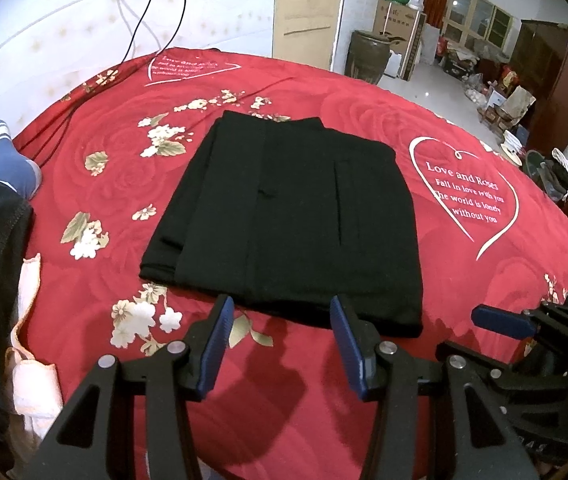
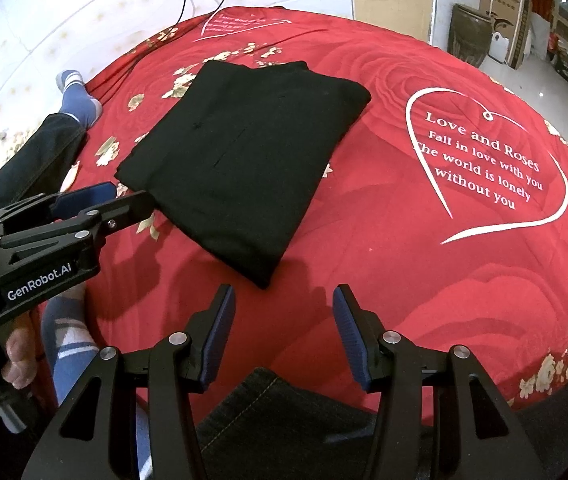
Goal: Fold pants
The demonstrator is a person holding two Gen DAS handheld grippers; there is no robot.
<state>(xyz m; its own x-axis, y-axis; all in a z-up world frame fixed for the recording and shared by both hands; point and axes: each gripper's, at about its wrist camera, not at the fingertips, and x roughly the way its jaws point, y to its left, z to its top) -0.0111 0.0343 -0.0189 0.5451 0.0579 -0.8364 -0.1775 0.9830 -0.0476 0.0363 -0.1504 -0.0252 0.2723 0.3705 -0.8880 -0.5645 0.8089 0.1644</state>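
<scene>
Blue-padded fingers (image 1: 220, 344) of the left gripper (image 1: 280, 344) stand wide apart with nothing between them, their tips just short of the near edge of the folded black pants (image 1: 284, 216). The right gripper (image 2: 282, 336) is likewise spread and empty, hanging over bare red bedspread (image 2: 424, 288) near the bundle's nearest corner. The pants lie as a compact, several-layer rectangle around the middle of the bed, well in from its far edge, so the folding looks finished or nearly so.

From here the likeliest slip is disturbing the stack: a finger pushed under the near edge could catch only the top layer and peel the fold open, and the uneven layers stepping out on the left side could slide if the bundle is dragged across the soft quilt. The two grippers sit near each other, so a careless sideways move could knock them together.

Both grippers tilt steeply down toward the bed. A person's hand (image 2: 8, 364) grips the left handle; a jeans-clad leg and blue sock (image 1: 8, 164) rest at the bed's left edge.
</scene>
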